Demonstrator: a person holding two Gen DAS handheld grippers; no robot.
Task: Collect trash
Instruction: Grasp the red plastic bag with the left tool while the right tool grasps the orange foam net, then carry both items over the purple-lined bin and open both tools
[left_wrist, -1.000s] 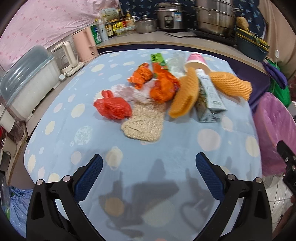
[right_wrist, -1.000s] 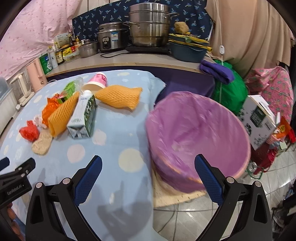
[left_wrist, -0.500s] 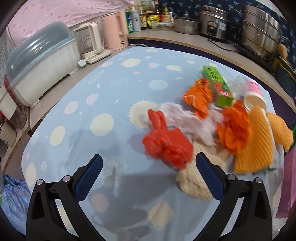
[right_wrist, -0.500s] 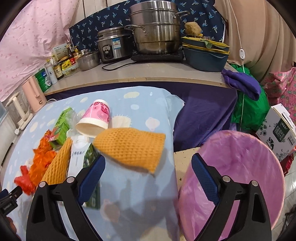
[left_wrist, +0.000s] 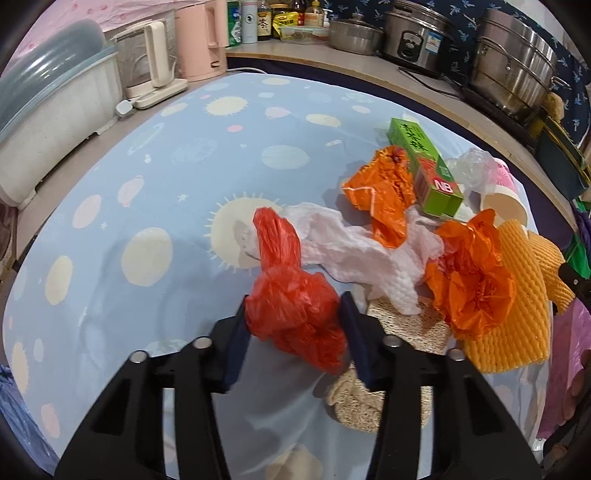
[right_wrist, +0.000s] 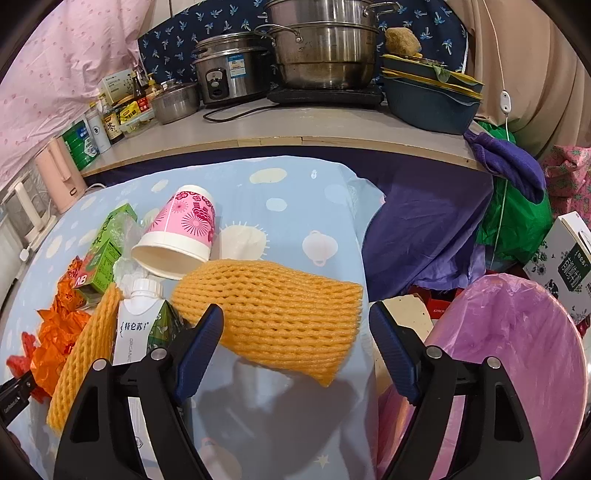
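Note:
Trash lies in a pile on the blue spotted tablecloth (left_wrist: 155, 192). My left gripper (left_wrist: 293, 325) is closed around a crumpled red plastic bag (left_wrist: 291, 295) on the cloth. Beside the bag lie white tissue (left_wrist: 354, 251), orange wrappers (left_wrist: 469, 284), a green box (left_wrist: 424, 166) and a beige sponge (left_wrist: 391, 402). My right gripper (right_wrist: 295, 332) is open, its fingers on either side of an orange foam net (right_wrist: 280, 310). Beside the net lie a pink paper cup (right_wrist: 181, 232) and a milk carton (right_wrist: 136, 325). A bin with a purple liner (right_wrist: 509, 354) stands at the right.
A second orange foam net (right_wrist: 85, 354) lies left of the carton. The counter behind holds steel pots (right_wrist: 317, 55), a rice cooker (right_wrist: 225, 74), bottles and a pink kettle (left_wrist: 199, 40). A white lidded container (left_wrist: 48, 110) stands at the table's left. A purple cloth (right_wrist: 513, 162) hangs at the right.
My left gripper moved forward and closed on the red bag. My right gripper came in closer, so its fingers now stand on either side of the orange foam net.

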